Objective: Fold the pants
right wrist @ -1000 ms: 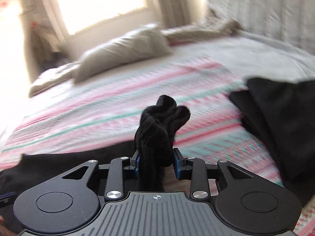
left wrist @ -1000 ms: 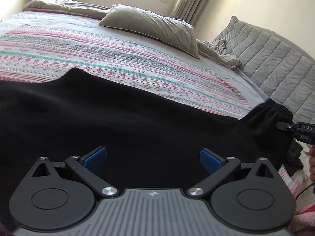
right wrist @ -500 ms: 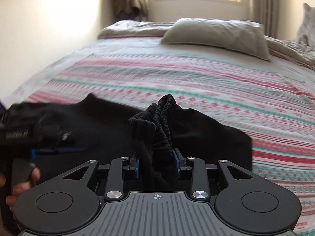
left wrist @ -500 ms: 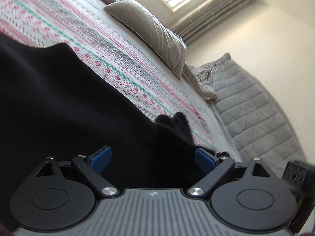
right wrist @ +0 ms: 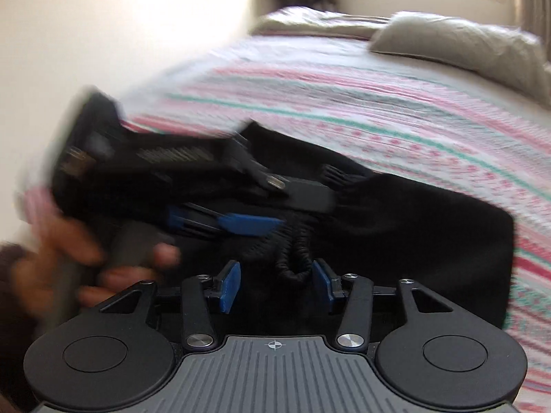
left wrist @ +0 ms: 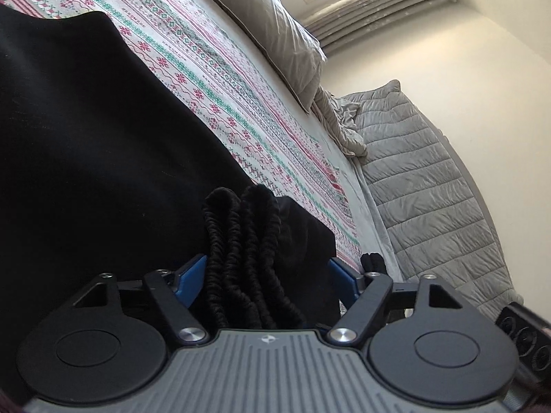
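Bedroom setting: a bed with a pink, teal and white striped patterned bedspread serves as the folding surface, with a grey pillow near the window and a grey quilted headboard along one side. In the left wrist view, the black fabric pants lie spread over the bedspread, filling the left and centre of the frame. Their gathered, ribbed elastic waistband stands bunched between the blue-padded jaws of the left gripper. The jaws stand wide, with the left pad close beside the bunch and the right pad apart from it; no clamping is evident. This placement suggests the bunch has been positioned for the left gripper to close on. In the right wrist view, which is motion-blurred, the pants lie doubled over on the bedspread, one layer over another. The right gripper has its jaws parted at moderate width; a loop of the ribbed waistband sits between them, and contact with either pad cannot be confirmed. The left gripper enters from the left, held by the person's hand, its blue pads reaching the same bunch. Both tools meeting at one point indicates a transfer of the waistband, probably so that the fold edge stays aligned.
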